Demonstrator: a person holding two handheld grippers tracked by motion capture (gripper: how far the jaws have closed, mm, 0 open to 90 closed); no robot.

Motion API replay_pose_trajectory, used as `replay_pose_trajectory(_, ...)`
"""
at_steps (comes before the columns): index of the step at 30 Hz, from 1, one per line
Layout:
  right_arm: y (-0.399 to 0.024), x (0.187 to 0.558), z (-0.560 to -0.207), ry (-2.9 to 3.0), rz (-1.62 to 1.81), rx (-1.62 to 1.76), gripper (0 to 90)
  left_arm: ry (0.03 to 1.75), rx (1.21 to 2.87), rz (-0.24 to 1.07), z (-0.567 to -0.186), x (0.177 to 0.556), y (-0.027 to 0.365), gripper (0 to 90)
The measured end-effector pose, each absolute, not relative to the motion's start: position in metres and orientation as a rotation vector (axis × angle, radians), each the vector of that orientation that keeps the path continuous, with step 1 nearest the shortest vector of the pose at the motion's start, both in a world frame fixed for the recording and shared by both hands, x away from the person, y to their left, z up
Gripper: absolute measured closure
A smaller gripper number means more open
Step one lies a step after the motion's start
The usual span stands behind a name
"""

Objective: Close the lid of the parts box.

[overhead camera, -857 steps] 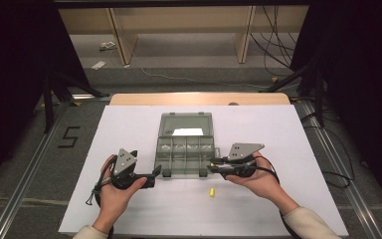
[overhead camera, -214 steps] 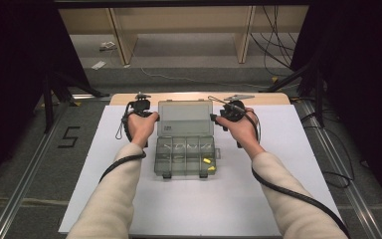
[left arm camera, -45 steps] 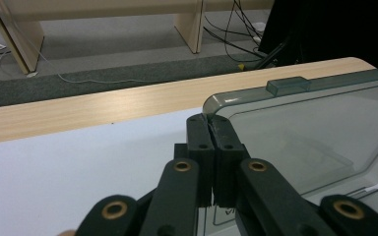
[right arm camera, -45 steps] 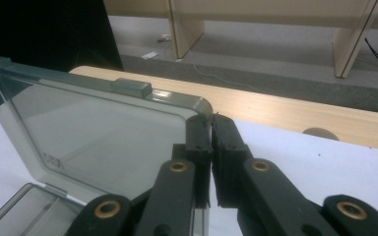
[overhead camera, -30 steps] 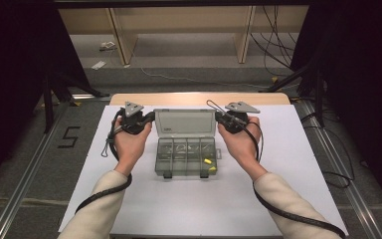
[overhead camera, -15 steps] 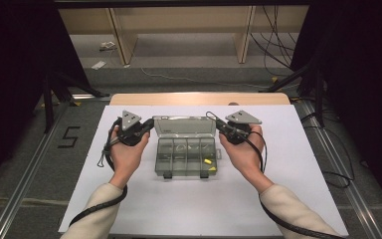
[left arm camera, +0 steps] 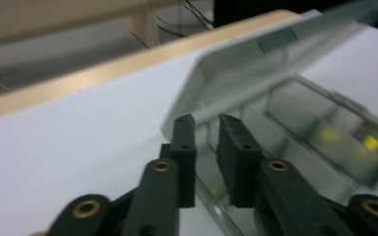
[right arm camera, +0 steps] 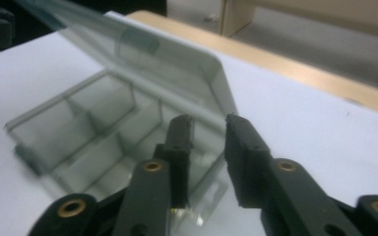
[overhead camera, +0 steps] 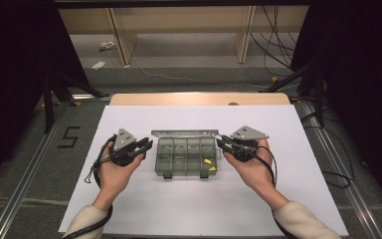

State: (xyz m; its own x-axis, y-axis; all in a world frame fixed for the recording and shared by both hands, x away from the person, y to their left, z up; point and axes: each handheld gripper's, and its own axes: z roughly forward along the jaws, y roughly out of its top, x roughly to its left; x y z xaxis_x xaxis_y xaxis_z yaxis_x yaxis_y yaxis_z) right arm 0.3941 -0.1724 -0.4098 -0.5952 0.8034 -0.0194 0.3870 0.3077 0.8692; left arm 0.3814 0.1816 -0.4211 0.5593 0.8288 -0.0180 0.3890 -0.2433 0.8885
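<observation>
Lid halfway down, both grippers just let go

Nearest the person's edge of the surface (overhead camera: 129, 209) is bare white sheet, then the clear compartment box (overhead camera: 186, 158) sits around the middle, latches facing the near edge. Left gripper (overhead camera: 146, 145) and right gripper (overhead camera: 221, 143) flank its two far corners. Both have just been opening their jaws: each now shows a modest gap, with the lid's corner edge running by the tips, and the pads don't look pressed on it. So nothing's really held right now.

Lid (left arm camera: 236, 83) stands tilted up on its far hinge, not shut. I'd guess the closing is partly done; what's left is dropping it flat and snapping the latches.

Inside: one small yellow piece (overhead camera: 207, 161) in a near-right compartment; the other cells look empty.
</observation>
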Motion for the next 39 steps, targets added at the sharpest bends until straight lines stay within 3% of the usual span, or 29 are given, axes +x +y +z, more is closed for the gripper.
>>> replay_pose_trajectory(5,-0.189,0.382,-0.418,2.223,1.246,1.010,56.3,0.959,1.874,0.490,-0.417,0.369,0.188,49.6)
replay_pose_trajectory(10,-0.201,0.372,-0.417,2.237,1.384,0.969,48.4,0.908,1.863,0.476,-0.398,0.358,0.191,39.6)
replay_pose_trajectory(12,-0.202,0.372,-0.413,2.226,1.413,0.953,50.4,0.903,1.835,0.490,-0.393,0.359,0.191,42.4)
replay_pose_trajectory(13,-0.202,0.373,-0.411,2.214,1.438,0.954,54.8,0.919,1.810,0.494,-0.391,0.360,0.190,49.9)
replay_pose_trajectory(15,-0.200,0.377,-0.410,2.197,1.450,0.953,69.1,0.982,1.790,0.516,-0.394,0.364,0.188,74.1)
replay_pose_trajectory(18,-0.193,0.381,-0.413,2.193,1.435,0.933,85.2,1.036,1.820,0.513,-0.406,0.372,0.180,89.7)
replay_pose_trajectory(20,-0.186,0.384,-0.418,2.228,1.383,0.918,90.0,1.051,1.848,0.485,-0.415,0.376,0.175,89.9)
replay_pose_trajectory(39,-0.173,0.389,-0.452,2.371,1.246,0.950,90.0,1.075,1.957,0.403,-0.452,0.375,0.157,90.0)
